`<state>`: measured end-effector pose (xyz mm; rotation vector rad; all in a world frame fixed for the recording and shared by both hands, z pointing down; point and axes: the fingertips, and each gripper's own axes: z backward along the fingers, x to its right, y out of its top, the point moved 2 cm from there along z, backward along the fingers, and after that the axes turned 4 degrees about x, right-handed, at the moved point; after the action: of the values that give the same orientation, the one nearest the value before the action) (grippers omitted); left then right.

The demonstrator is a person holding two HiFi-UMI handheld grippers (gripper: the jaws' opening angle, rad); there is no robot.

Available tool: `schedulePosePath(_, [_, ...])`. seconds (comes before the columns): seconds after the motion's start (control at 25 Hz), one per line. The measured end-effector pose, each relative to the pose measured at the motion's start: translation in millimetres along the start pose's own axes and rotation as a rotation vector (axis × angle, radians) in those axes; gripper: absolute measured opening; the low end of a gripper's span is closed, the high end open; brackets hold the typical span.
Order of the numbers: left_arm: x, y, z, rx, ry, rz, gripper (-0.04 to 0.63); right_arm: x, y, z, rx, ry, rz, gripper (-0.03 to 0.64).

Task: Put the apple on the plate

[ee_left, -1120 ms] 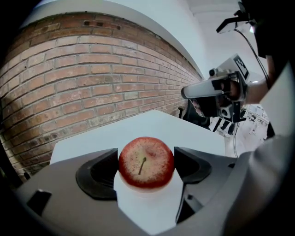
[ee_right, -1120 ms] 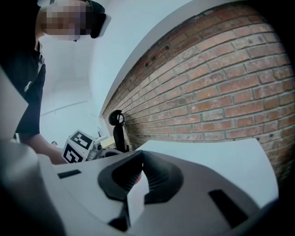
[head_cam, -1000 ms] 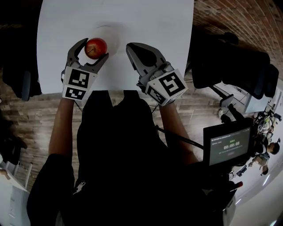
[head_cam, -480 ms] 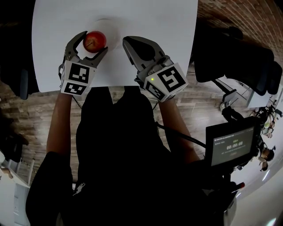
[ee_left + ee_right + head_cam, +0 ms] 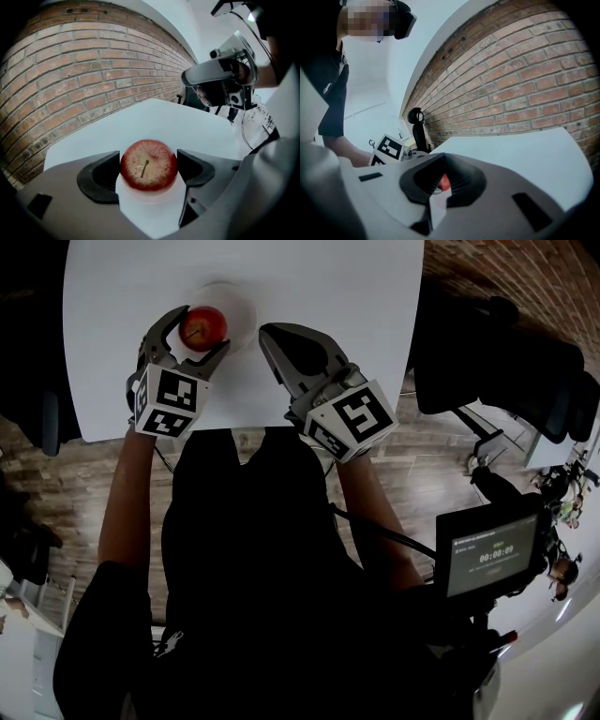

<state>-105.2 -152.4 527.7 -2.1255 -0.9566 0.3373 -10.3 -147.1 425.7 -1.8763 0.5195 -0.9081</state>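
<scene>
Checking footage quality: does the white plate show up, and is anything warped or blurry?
Head view: the plate nearly vanishes against the white table. Left gripper view: apple sharp, brick wall bowed by the lens. Right gripper view: jaws close and soft.

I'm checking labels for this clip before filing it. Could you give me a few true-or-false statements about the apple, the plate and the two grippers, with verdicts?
1. The left gripper has the apple between its jaws. True.
2. The apple is green. False: it is red, with its stem showing.
3. The plate lies directly below the apple. True.
4. The right gripper grips the plate's rim. False: its jaws are together on nothing, beside the plate.
5. The table is white. True.
</scene>
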Motion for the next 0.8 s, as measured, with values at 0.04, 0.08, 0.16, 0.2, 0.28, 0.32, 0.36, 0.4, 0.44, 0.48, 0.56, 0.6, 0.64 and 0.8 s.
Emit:
schedulePosePath(0.04, [0,-1,-1,-0.008,-0.002,-0.005,0.385,0,0,0,0.0,-0.002,-0.003,0.004])
schedulePosePath(0.08, [0,-2,-2,-0.015,-0.006,-0.012,0.385,0,0,0,-0.001,-0.004,-0.004,0.005])
schedulePosePath(0.16, [0,-3,-5,-0.029,-0.012,-0.03,0.385,1,0,0,-0.001,-0.007,-0.006,0.004])
schedulePosePath(0.2, [0,-4,-5,-0.038,-0.013,-0.041,0.385,1,0,0,-0.001,-0.009,-0.007,0.004])
schedulePosePath(0.28, [-1,-6,-7,-0.057,-0.011,-0.068,0.385,1,0,-1,0.0,-0.013,-0.012,0.003])
schedulePosePath(0.32, [-1,-6,-8,-0.066,-0.008,-0.082,0.385,1,-1,0,-0.001,-0.014,-0.013,0.004])
schedulePosePath(0.36, [0,-7,-9,-0.073,-0.005,-0.093,0.385,1,-1,0,-0.002,-0.015,-0.014,0.004])
schedulePosePath(0.4, [1,-7,-10,-0.079,-0.003,-0.102,0.385,2,-2,1,-0.003,-0.016,-0.015,0.005])
schedulePosePath(0.44, [1,-7,-11,-0.084,-0.003,-0.109,0.385,2,-2,2,-0.003,-0.018,-0.016,0.004])
schedulePosePath(0.48, [2,-7,-12,-0.09,-0.002,-0.117,0.385,2,-3,3,-0.003,-0.019,-0.017,0.004])
schedulePosePath(0.56, [3,-7,-13,-0.104,-0.001,-0.142,0.385,3,-3,4,-0.001,-0.023,-0.02,0.004])
schedulePosePath(0.6, [4,-7,-14,-0.11,-0.001,-0.153,0.385,3,-3,5,0.0,-0.026,-0.021,0.005])
schedulePosePath(0.64, [4,-7,-14,-0.116,-0.001,-0.162,0.385,4,-3,5,0.001,-0.028,-0.022,0.005])
schedulePosePath(0.8, [3,-8,-16,-0.133,0.001,-0.178,0.386,5,-3,6,0.002,-0.034,-0.025,0.005])
